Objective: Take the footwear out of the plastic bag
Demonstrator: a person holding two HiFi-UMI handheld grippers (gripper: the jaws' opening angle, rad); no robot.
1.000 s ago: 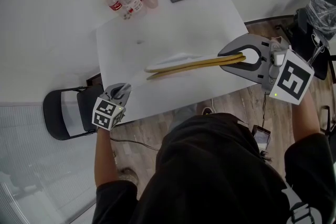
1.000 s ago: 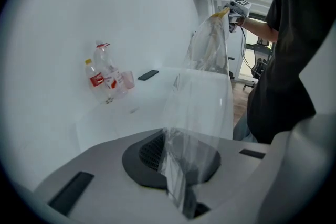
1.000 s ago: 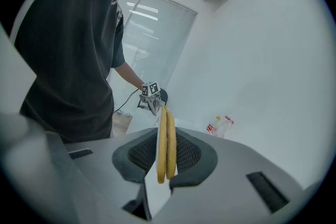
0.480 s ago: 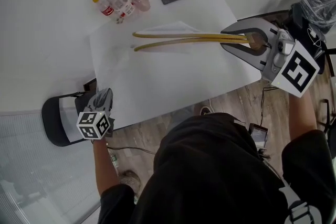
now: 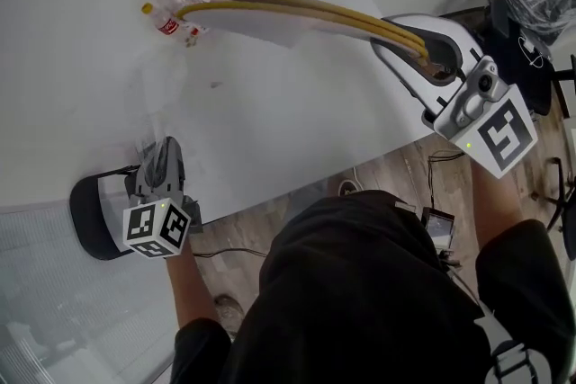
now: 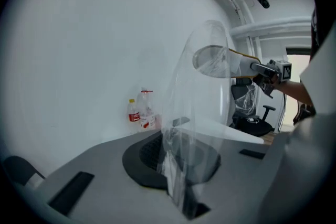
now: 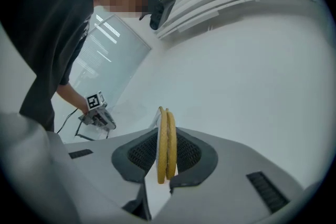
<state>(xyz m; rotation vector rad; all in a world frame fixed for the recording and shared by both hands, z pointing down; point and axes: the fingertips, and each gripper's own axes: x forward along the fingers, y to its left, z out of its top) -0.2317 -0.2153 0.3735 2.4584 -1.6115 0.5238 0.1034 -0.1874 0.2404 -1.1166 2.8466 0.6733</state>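
The right tongs (image 7: pixel 167 157) clamp thin, yellow-edged footwear (image 7: pixel 166 128) standing on edge, its two pieces pressed flat together between the dark ribbed pads (image 7: pixel 139 152), with a strip of white showing beneath. At left, a person (image 7: pixel 52 34) in dark clothing leans in, one bare arm reaching down to the left tongs (image 7: pixel 104 121), whose marker cube (image 7: pixel 94 100) faces the camera. A glass panel (image 7: pixel 113 55) and a plain white wall (image 7: pixel 252 60) fill the background.
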